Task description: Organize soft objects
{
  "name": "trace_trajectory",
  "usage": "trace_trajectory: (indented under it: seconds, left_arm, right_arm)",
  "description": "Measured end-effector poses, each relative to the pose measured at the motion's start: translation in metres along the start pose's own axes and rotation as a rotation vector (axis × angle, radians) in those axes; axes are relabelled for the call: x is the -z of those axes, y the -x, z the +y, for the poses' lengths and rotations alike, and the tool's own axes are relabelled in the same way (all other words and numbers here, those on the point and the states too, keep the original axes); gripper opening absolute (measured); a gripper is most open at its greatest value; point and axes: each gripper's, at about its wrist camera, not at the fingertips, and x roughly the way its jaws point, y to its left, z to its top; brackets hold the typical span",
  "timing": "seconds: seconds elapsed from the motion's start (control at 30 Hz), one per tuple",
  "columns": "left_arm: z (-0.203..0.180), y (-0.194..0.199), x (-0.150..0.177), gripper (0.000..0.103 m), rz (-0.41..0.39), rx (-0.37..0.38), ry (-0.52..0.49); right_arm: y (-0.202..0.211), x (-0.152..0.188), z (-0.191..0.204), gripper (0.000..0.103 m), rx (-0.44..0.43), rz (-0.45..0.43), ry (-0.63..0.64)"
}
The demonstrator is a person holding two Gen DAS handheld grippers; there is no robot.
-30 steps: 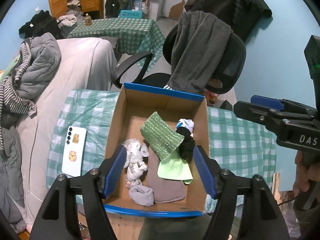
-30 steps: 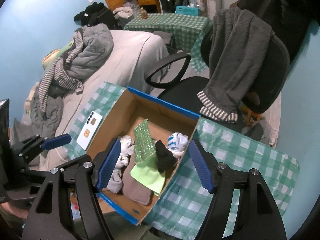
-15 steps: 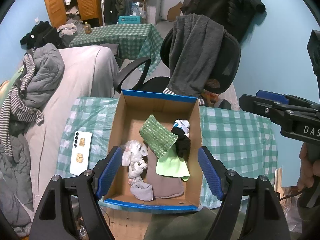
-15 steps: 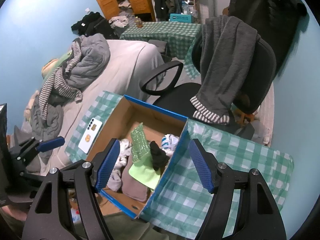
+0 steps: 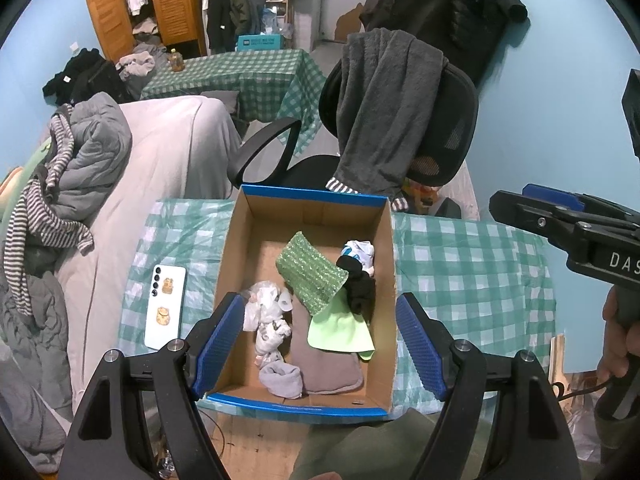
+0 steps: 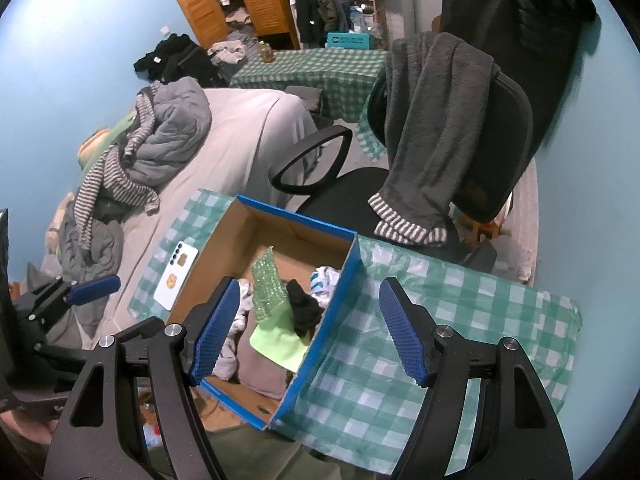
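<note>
- A cardboard box with blue rims is sitting on a green-checked tablecloth, holding the soft items.
- Inside, a green bubble-textured sheet is leaning over a lime cloth; a black sock and a white-and-blue bundle are lying against the right wall.
- A white crumpled bundle, a grey sock and a grey-brown pad are filling the near end.
- The letters "DAS" are showing on the right gripper's body, cut off at the frame edge.
- The left gripper is hanging above the box, jaws wide apart and empty.
- The right gripper is hovering over the box's right wall, jaws likewise spread and empty.
- A white phone is lying left of the box; its stickers are too small to read.
- A grey garment is draping an office chair behind.
</note>
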Motion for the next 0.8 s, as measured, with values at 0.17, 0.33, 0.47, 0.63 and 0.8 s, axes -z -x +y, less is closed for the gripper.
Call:
trace_trajectory:
  seconds: [0.17,0.33,0.47,0.63,0.8]
  left_arm:
    - [-0.0004,0.0021,-0.0002,0.079,0.002,0.005,0.007]
    - [-0.0006,0.0020,0.0001,0.079,0.005,0.003,0.006]
    - [-0.0009,0.0021,0.0009,0.079,0.006,0.005,0.009]
    - [-0.0015,0.0017,0.0016,0.079,0.007,0.004,0.010]
    - [-0.0014,0.0021,0.0018,0.079,0.009,0.003,0.011]
  right_arm:
    - [0.0026,0.0023,-0.0031,0.072,-0.002,0.000,-0.008]
    - [0.0032,0.0030,-0.0041,0.072,0.001,-0.001,-0.007]
    - [0.0039,0.0037,-0.0054,0.072,0.000,-0.002,-0.007]
    - [0.0042,0.0040,-0.0063,0.072,-0.001,-0.002,-0.007]
    - [0.0039,0.0038,-0.0069,0.072,-0.001,-0.001,-0.007]
